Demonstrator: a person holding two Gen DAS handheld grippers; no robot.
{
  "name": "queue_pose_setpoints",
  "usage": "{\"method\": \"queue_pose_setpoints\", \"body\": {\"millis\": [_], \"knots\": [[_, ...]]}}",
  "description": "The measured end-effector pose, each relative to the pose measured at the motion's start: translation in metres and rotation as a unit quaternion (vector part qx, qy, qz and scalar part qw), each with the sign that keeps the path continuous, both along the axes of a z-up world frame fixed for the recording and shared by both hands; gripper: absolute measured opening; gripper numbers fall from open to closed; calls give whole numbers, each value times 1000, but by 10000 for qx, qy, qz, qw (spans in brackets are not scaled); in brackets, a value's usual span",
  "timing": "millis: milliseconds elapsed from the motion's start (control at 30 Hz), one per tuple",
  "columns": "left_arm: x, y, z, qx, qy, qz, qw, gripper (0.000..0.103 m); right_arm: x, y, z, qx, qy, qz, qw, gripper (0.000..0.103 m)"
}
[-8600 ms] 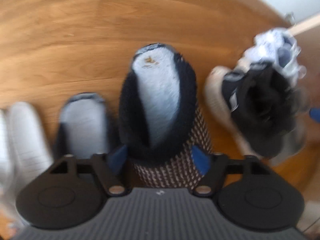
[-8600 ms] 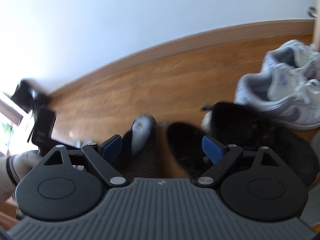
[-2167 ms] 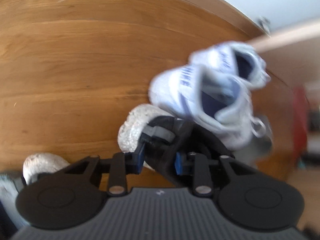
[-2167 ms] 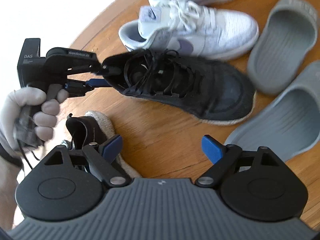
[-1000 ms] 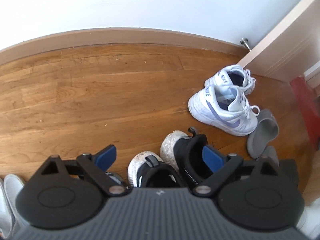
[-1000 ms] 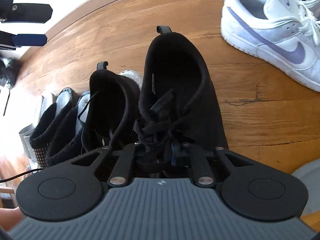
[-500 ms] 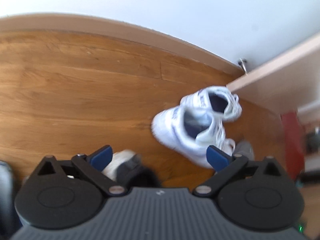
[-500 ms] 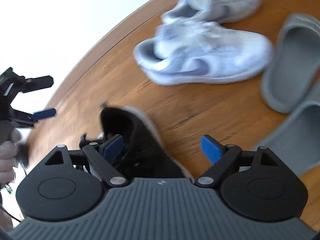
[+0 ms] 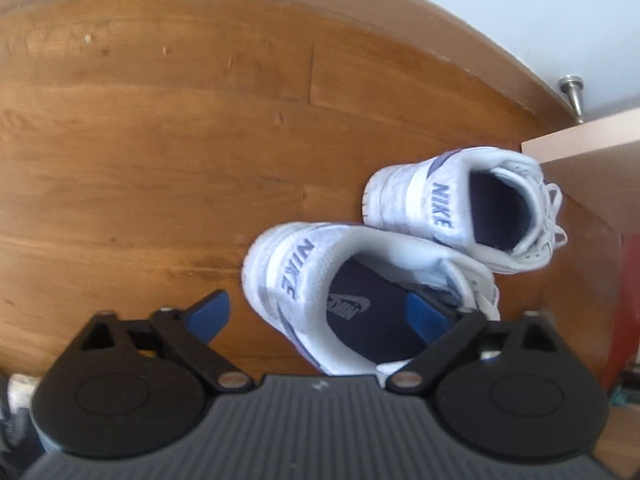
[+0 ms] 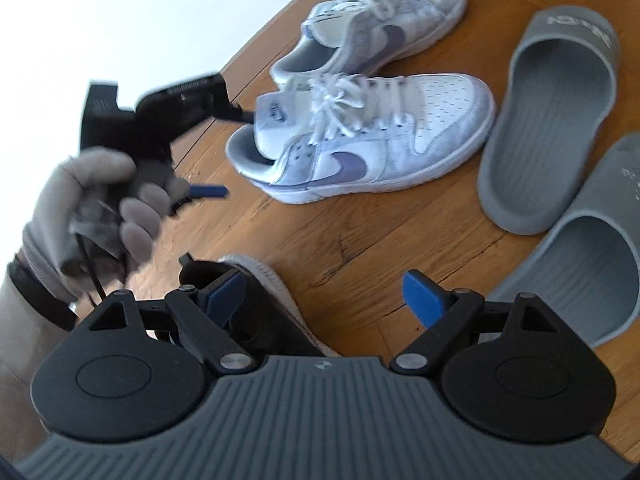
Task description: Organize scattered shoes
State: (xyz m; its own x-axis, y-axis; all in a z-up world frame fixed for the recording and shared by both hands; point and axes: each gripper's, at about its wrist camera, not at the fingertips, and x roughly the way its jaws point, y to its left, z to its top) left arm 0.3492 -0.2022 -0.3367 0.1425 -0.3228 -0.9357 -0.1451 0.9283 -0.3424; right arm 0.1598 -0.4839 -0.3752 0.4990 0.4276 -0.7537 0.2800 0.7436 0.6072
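Two white Nike sneakers with purple trim lie on the wood floor. In the left wrist view my open left gripper straddles the heel of the nearer sneaker, one finger inside its opening; the other sneaker lies beyond. In the right wrist view the same nearer sneaker and farther sneaker show, with the left gripper at the nearer heel. My right gripper is open and empty above a black sneaker.
Two grey slides lie right of the white sneakers. A pale door edge and a metal door stop stand by the wall and baseboard. A red object is at the far right.
My left gripper has moved down to the nearer white sneaker's heel. My right gripper stays open after releasing the black sneaker and has shifted slightly.
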Motion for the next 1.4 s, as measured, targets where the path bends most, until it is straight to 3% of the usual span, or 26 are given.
{"method": "queue_pose_setpoints", "body": {"millis": [67, 100, 133, 267, 400, 533, 633, 700, 767, 833, 900, 967, 1033, 1100, 1133, 1167, 1233, 1267, 1367, 1400], "knots": [[0, 0, 1, 144, -155, 3, 9998, 59, 0, -3, -1, -12, 14, -8, 10000, 87], [0, 1, 2, 331, -247, -10, 9991, 33, 0, -3, -1, -29, 19, 7, 10000, 87], [1, 1, 2, 440, -309, -47, 9985, 32, 0, -2, -1, -49, 24, 21, 10000, 87], [-2, 4, 4, 281, -401, -690, 9964, 32, -2, -3, -3, -59, 28, -13, 10000, 87], [-8, 16, 17, 18, -578, -1537, 9864, 33, -1, -6, -5, -174, 29, -15, 9998, 87], [-7, 32, 30, -411, -615, -2030, 9764, 36, 3, -10, -3, -486, -78, 44, 9988, 87], [-6, 36, 39, -844, -435, -2632, 9601, 42, 7, -17, -1, -630, -123, -66, 9979, 87], [-12, 34, 48, -969, -282, -3229, 9410, 44, 7, -17, 1, -620, -178, -76, 9979, 87], [-17, 33, 59, -878, -318, -3411, 9354, 53, 5, -13, 6, -692, -301, 54, 9971, 87], [-19, 40, 73, -583, -534, -3245, 9426, 77, 7, -2, 9, -961, -509, 395, 9933, 88], [-20, 55, 84, -476, -683, -2871, 9543, 78, 14, 12, 10, -1369, -800, 885, 9834, 88], [-21, 64, 88, -541, -721, -2725, 9579, 78, 26, 22, 6, -1753, -1027, 1299, 9705, 90], [-31, 78, 95, -591, -803, -2605, 9603, 78, 39, 38, -3, -2321, -1345, 1997, 9424, 92], [-46, 90, 98, -670, -776, -2526, 9621, 78, 56, 54, -18, -2842, -1543, 2858, 9021, 94], [-54, 96, 99, -722, -729, -2481, 9633, 78, 65, 59, -26, -2824, -1514, 3172, 8926, 95], [-62, 102, 100, -770, -697, -2424, 9646, 78, 71, 60, -30, -2691, -1482, 3301, 8926, 99], [-75, 115, 104, -843, -659, -2304, 9672, 79, 90, 66, -43, -2142, -1170, 3428, 9071, 99], [-82, 119, 106, -870, -631, -2241, 9686, 79, 95, 73, -48, -2134, -1085, 3462, 9071, 100], [-99, 135, 110, -767, -569, -1985, 9754, 79, 91, 96, -56, -2655, -1082, 3624, 8868, 97], [-105, 141, 111, -668, -571, -1890, 9780, 79, 89, 99, -55, -2683, -1033, 3616, 8869, 94]]}}
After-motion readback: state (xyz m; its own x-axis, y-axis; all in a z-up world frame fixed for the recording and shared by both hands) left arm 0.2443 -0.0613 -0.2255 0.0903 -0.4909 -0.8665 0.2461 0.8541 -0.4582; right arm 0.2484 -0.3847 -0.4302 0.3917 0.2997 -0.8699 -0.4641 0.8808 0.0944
